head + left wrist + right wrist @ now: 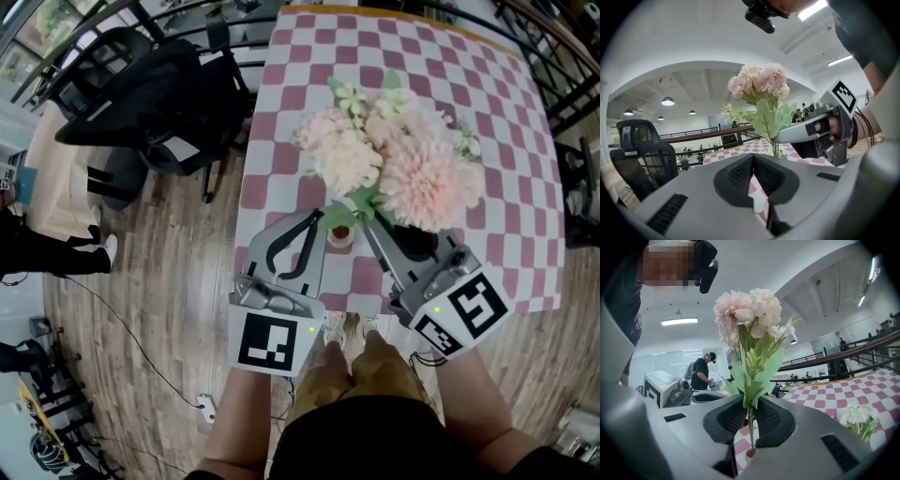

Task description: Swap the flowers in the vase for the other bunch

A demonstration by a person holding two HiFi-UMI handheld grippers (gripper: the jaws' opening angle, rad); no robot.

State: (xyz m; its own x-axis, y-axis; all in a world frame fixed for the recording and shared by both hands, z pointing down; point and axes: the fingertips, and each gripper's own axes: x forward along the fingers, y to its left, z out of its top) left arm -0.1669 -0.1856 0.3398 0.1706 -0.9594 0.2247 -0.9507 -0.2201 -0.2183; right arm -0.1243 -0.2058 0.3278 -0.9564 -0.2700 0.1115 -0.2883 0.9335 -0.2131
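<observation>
The right hand-held gripper (749, 416) is clenched on the stem of the pink bunch (750, 315), whose foot sits at the mouth of the vase (340, 234). A white bunch (857, 418) lies on the surface (300, 47). The left hand-held gripper (753, 161) is closed and empty near the vase. The swap looks midway; I cannot tell whether the pink bunch is coming out or going in.

Checkered table (309, 66), pink bouquet (394, 161) in right gripper (365, 215)

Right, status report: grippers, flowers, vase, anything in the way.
Left gripper shut, empty. Right gripper shut on pink bunch, stem tip at vase mouth. White bunch lying on table, apart from vase.
</observation>
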